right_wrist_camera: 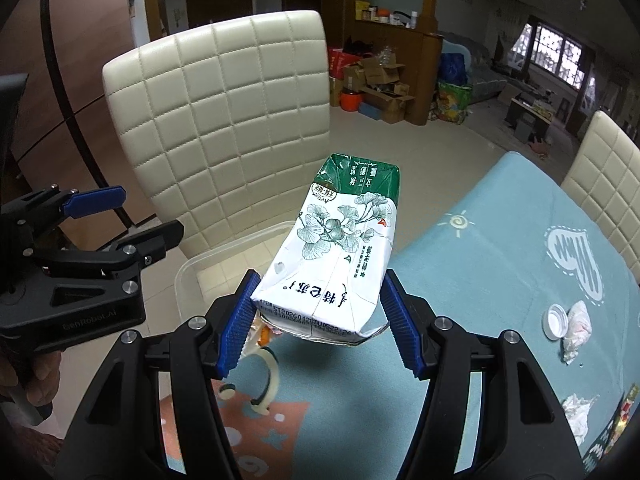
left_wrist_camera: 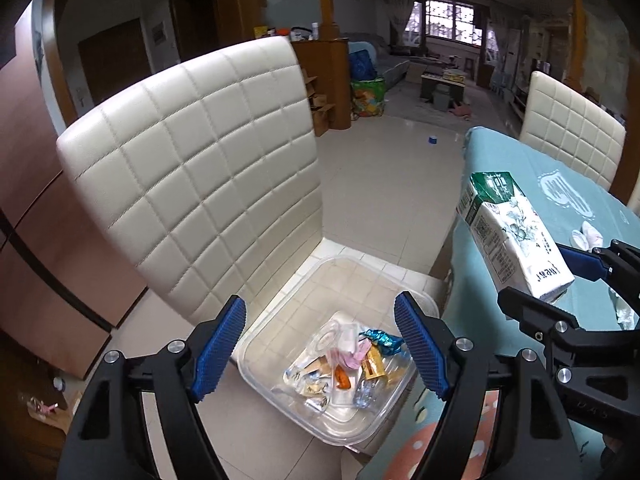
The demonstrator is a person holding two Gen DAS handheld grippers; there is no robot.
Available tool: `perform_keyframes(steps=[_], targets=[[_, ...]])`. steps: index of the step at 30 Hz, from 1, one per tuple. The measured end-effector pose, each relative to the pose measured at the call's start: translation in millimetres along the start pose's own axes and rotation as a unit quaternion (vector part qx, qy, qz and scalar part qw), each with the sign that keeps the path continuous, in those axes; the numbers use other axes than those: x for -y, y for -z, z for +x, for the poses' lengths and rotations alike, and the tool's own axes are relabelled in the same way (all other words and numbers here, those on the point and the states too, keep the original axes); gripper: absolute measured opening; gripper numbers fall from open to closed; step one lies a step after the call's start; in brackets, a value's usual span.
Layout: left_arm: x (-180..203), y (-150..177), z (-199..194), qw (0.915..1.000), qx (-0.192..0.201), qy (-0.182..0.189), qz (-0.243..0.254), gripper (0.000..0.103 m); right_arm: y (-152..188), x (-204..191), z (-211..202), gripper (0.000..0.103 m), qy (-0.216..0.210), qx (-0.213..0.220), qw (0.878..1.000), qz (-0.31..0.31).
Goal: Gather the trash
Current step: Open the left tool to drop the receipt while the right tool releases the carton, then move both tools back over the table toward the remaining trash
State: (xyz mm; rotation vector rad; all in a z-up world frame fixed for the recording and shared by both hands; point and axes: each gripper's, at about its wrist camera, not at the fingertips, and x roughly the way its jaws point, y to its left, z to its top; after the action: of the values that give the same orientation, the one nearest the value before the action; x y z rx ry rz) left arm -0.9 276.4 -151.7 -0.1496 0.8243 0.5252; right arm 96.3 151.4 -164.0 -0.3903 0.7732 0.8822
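My right gripper is shut on a crushed white and green drink carton and holds it in the air over the table's left edge, close to a clear plastic bin. The carton also shows in the left wrist view, with the right gripper behind it. The bin sits on a cream chair seat and holds several wrappers. My left gripper is open and empty just above the bin; it appears at the left in the right wrist view.
The table has a teal cloth. On it lie a white bottle cap, crumpled tissues and a clear plastic ring. The cream chair back rises behind the bin. A second chair stands at the table's far side.
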Motion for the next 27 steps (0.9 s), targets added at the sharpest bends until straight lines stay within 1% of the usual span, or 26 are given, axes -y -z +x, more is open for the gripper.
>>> perform_keyframes(steps=[2, 3, 4, 7, 10, 14, 18, 22, 27], targets=[[-4, 2, -1, 1.0000, -0.003, -0.003, -0.006, 0.075, -3, -4, 2, 0.067, -0.014, 0.000, 1.000, -0.002], [-7, 4, -1, 0.9999, -0.005, -0.005, -0.009, 0.075, -5, -6, 2, 0.073, -0.021, -0.001, 1.000, -0.001], [-9, 5, -1, 0.9999, -0.007, -0.006, -0.012, 0.075, -7, -7, 2, 0.081, -0.022, 0.000, 1.000, 0.001], [-13, 8, -4, 0.9998, -0.008, -0.009, -0.018, 0.075, -9, -10, -3, 0.081, -0.012, 0.016, 1.000, 0.003], [-13, 8, -7, 0.9997, -0.006, -0.008, -0.020, 0.075, -6, -11, -7, 0.081, -0.006, 0.014, 1.000, -0.001], [-7, 8, -13, 0.9998, -0.004, 0.001, -0.018, 0.075, 1, -4, -17, 0.081, 0.005, 0.016, 1.000, 0.010], [12, 6, -20, 0.9997, 0.001, 0.024, -0.001, 0.075, 14, 11, -36, 0.081, 0.026, 0.022, 0.999, 0.037], [45, 3, -28, 0.9979, 0.011, 0.052, 0.036, 0.075, 33, 32, -57, 0.081, 0.058, 0.027, 0.996, 0.059], [97, 0, -34, 0.9914, 0.016, 0.099, 0.084, 0.075, 62, 72, -85, 0.081, 0.107, 0.025, 0.988, 0.108]])
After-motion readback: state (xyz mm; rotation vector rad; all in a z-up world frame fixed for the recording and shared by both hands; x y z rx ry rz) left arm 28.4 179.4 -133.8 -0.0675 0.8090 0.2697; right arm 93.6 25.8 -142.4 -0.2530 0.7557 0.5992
